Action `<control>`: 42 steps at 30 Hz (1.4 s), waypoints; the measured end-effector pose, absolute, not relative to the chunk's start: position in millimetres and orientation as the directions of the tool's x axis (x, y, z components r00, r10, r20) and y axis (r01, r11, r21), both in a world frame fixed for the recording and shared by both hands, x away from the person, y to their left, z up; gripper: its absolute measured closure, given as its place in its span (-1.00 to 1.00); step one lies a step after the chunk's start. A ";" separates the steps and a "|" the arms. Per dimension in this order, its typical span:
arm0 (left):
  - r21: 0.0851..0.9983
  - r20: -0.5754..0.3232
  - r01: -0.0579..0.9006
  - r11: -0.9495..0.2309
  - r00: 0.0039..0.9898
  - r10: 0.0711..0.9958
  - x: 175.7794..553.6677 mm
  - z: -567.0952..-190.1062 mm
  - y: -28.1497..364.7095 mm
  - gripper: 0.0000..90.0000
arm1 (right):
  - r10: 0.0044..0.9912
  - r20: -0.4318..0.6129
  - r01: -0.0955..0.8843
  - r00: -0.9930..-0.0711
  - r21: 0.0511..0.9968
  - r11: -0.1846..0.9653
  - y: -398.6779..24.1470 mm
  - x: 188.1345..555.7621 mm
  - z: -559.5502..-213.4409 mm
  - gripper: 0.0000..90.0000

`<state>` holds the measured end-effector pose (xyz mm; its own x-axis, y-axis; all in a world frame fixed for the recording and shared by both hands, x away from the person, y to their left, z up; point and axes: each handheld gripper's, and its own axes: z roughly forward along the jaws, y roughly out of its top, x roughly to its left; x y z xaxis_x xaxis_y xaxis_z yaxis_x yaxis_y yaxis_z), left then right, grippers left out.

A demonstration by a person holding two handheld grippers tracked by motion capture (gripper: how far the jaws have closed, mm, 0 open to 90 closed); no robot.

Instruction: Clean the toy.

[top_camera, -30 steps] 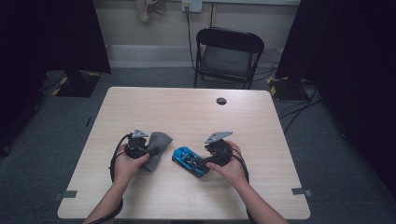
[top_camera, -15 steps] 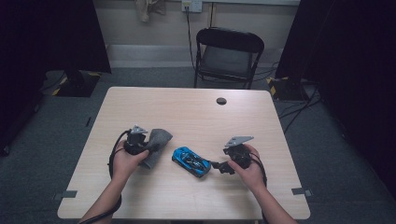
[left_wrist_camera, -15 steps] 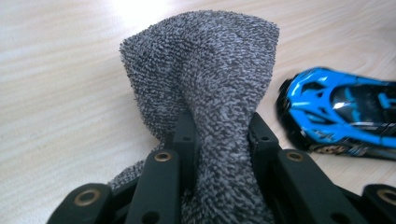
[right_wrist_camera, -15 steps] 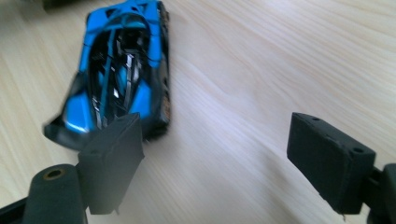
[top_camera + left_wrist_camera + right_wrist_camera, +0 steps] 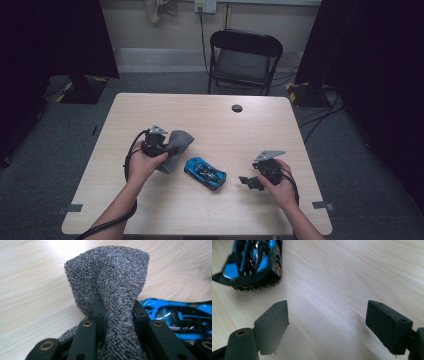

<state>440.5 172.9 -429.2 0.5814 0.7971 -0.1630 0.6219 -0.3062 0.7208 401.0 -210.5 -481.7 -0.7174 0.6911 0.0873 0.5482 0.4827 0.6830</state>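
Lying diagonal on table (image 5: 300, 125), toy car (image 5: 205, 173), btwn cloth (image 5: 112, 285)-clamping left gripper (image 5: 156, 142) & wide-jawed, empty right gripper (image 5: 248, 182).

Nubby grey cloth (image 5: 110, 280), glossy toy car (image 5: 205, 172)

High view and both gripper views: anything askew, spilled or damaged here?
Nothing stands out. The blue toy car sits upright on the table, and the grey cloth is bunched in the left tongs. No spill or damage visible.
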 end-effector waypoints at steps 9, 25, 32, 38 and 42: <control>0.727 -0.166 0.603 -0.328 0.618 0.769 448.1 -409.6 145.3 0.58 | 0.709 0.082 0.564 -0.700 0.673 0.479 -226.6 391.8 -486.2 -0.58; 0.732 -0.175 0.568 -0.376 0.690 0.702 457.5 -399.8 83.1 0.58 | 0.696 0.003 0.507 -0.718 0.688 0.519 -234.2 381.2 -494.5 -0.60; 0.730 -0.181 0.558 -0.395 0.714 0.676 461.0 -403.8 56.1 0.58 | 0.698 0.006 0.476 -0.716 0.735 0.483 -240.9 377.9 -500.6 -0.61; 0.724 -0.179 0.556 -0.409 0.724 0.666 466.1 -411.0 38.7 0.58 | 0.697 0.004 0.474 -0.717 0.736 0.483 -241.3 377.2 -500.7 -0.61; 0.720 -0.183 0.558 -0.413 0.727 0.662 469.1 -417.0 30.1 0.58 | 0.697 0.004 0.473 -0.717 0.737 0.483 -241.4 377.3 -500.8 -0.62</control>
<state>469.1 30.1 -417.0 0.7266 0.6623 -0.1829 0.5579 -0.4133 0.7197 377.3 -241.4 -500.8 -0.7174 0.6966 0.0037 0.4731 0.4833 0.7366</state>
